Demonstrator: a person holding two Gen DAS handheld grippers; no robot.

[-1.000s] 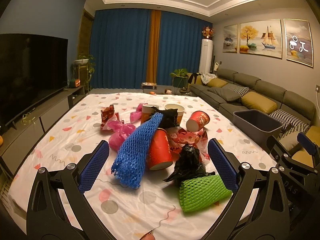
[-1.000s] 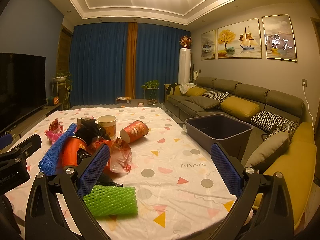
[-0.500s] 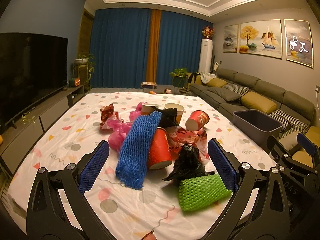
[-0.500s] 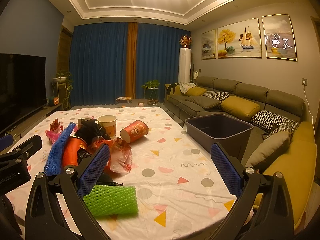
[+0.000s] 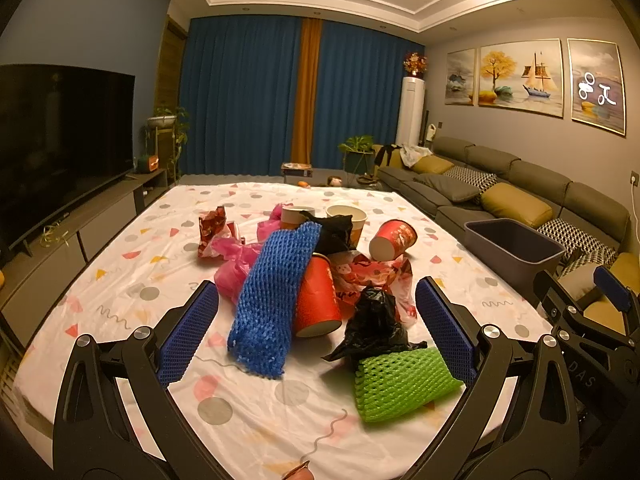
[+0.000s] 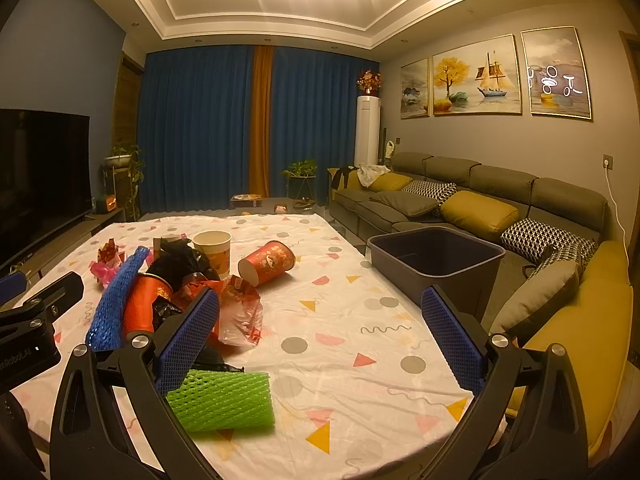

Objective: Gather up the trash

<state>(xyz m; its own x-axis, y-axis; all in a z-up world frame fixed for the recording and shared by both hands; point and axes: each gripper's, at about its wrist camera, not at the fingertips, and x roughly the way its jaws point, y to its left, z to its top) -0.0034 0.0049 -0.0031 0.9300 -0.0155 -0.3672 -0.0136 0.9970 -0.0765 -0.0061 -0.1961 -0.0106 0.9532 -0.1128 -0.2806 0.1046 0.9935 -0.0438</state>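
A heap of trash lies on the patterned tablecloth [image 5: 120, 264]: a blue foam net [image 5: 272, 296] leaning on a tipped red cup [image 5: 316, 300], a black bag [image 5: 376, 328], a green foam net [image 5: 404, 384] nearest me, a pink bag [image 5: 236, 264], red wrappers [image 5: 212, 232] and more paper cups [image 5: 392, 240]. My left gripper [image 5: 316, 336] hovers open in front of the heap, holding nothing. My right gripper [image 6: 320, 340] is open over the table's right half, with the green foam net [image 6: 224, 400] by its left finger. A grey bin [image 6: 436, 260] stands beside the table's right edge.
A long sofa [image 6: 500, 208] with cushions runs along the right wall behind the bin. A TV [image 5: 60, 140] on a low cabinet lines the left wall. Blue curtains [image 5: 248, 96] close off the far end. The right gripper's body [image 5: 592, 320] shows at the left view's right edge.
The blue foam net has shifted slightly right in the left wrist view as that gripper drifted. Both grippers stay open; the right view is almost unchanged.
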